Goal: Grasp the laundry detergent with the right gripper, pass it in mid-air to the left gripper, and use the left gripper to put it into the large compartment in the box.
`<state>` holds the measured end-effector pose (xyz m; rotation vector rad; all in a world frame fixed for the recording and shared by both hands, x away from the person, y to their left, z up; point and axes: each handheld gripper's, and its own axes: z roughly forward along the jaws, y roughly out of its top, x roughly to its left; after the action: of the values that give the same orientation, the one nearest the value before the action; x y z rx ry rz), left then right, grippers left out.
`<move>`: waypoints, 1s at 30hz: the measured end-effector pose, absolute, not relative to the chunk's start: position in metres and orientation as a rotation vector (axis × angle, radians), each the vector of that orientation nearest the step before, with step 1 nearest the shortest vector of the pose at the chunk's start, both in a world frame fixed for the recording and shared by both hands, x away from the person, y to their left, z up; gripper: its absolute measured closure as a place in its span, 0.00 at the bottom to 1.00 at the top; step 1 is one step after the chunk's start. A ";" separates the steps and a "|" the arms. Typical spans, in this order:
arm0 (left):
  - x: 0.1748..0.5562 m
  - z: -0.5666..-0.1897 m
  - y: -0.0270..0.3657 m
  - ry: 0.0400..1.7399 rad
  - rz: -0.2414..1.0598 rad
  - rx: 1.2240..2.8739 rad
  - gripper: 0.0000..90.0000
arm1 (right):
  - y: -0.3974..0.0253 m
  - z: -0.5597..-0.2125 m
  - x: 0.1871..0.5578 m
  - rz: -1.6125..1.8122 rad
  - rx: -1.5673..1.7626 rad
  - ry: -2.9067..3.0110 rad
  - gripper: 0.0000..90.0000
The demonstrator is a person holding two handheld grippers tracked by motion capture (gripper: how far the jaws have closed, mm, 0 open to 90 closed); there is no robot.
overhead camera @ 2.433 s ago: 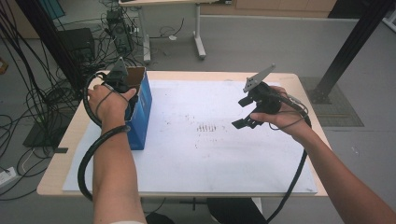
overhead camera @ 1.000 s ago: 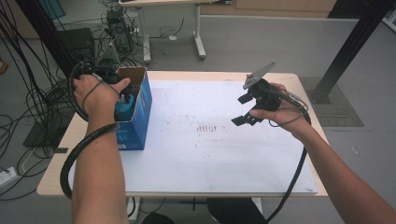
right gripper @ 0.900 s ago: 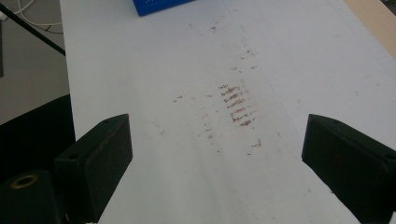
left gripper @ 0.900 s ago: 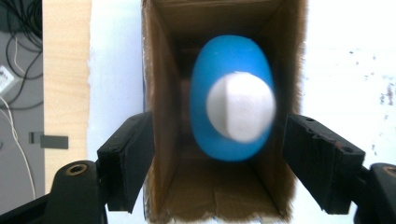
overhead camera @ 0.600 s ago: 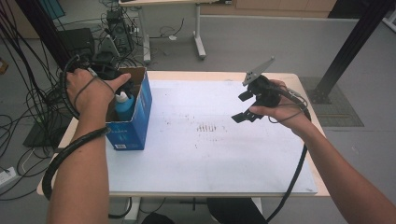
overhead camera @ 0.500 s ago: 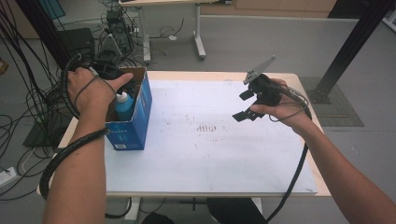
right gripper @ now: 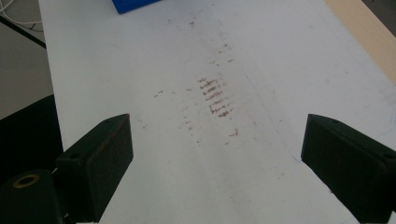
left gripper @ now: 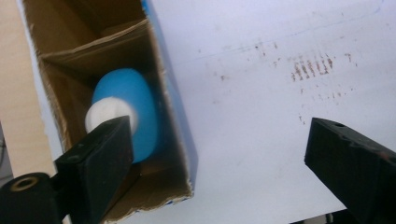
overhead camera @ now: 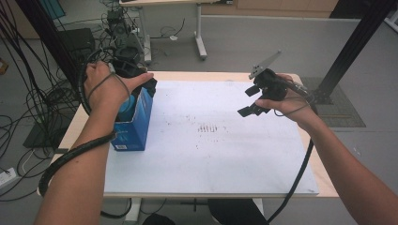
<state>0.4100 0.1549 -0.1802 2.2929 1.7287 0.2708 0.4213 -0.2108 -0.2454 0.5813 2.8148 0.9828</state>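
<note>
At near left, blue carton (overhead camera: 133, 123) stands open-topped on table (overhead camera: 211, 164) | blue bottle (left gripper: 126, 116) upright inside, white cap (left gripper: 109, 112) up | left gripper (left gripper: 219, 154) above, jaws wide, bottle beside one jaw | farther right, right gripper (overhead camera: 251, 105) wide, idle.

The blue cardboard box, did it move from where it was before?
Yes. The blue cardboard box slid along the white table mat toward its left edge, away from the brown smudges.
</note>
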 end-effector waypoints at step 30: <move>0.432 -0.173 0.106 1.621 0.258 2.342 0.06 | -0.251 -0.228 0.419 0.827 0.665 2.792 0.10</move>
<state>0.4323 0.1058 -0.1728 2.3419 1.6214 0.2584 0.4194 -0.2512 -0.2276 0.6653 2.7917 0.8266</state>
